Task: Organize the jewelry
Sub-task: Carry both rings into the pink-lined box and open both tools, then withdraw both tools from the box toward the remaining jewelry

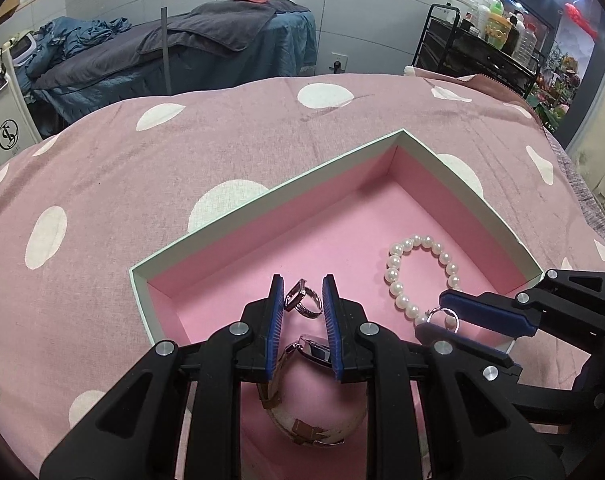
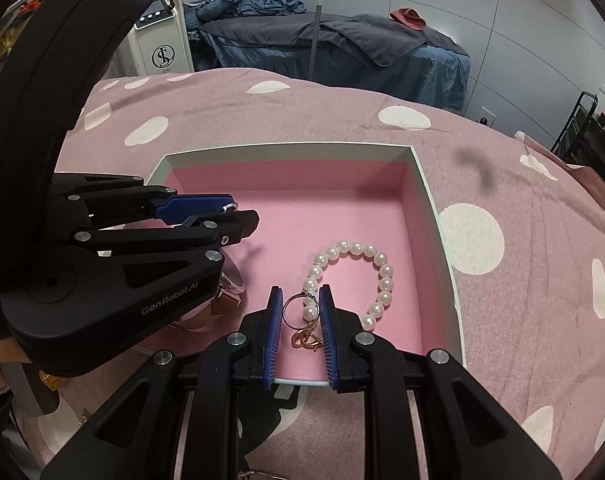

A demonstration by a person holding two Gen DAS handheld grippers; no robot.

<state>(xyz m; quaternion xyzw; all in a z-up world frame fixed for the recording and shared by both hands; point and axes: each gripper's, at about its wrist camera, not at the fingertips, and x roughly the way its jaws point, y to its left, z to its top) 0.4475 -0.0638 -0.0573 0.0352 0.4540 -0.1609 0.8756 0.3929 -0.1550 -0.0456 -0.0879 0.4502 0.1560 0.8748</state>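
Pink polka-dot bedspread [image 1: 102,184], treatment room behind. Pink-lined box [image 1: 262,204] sat on it, pearl bracelet [image 1: 422,272] and watch [image 1: 314,350] lying inside. Left tongs [image 1: 302,294] clamped on chunky silver ring [image 1: 302,300] over box's near-left part. Right tongs [image 2: 300,306] clamped on thin ring [image 2: 298,308] just above bracelet; gold clasp thing [image 2: 306,338] seen below it.

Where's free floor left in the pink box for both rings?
Free: far half of the box, behind the pearl bracelet. Crowded: near edge, with watch, gold clasp, both grippers, left gripper and right gripper.
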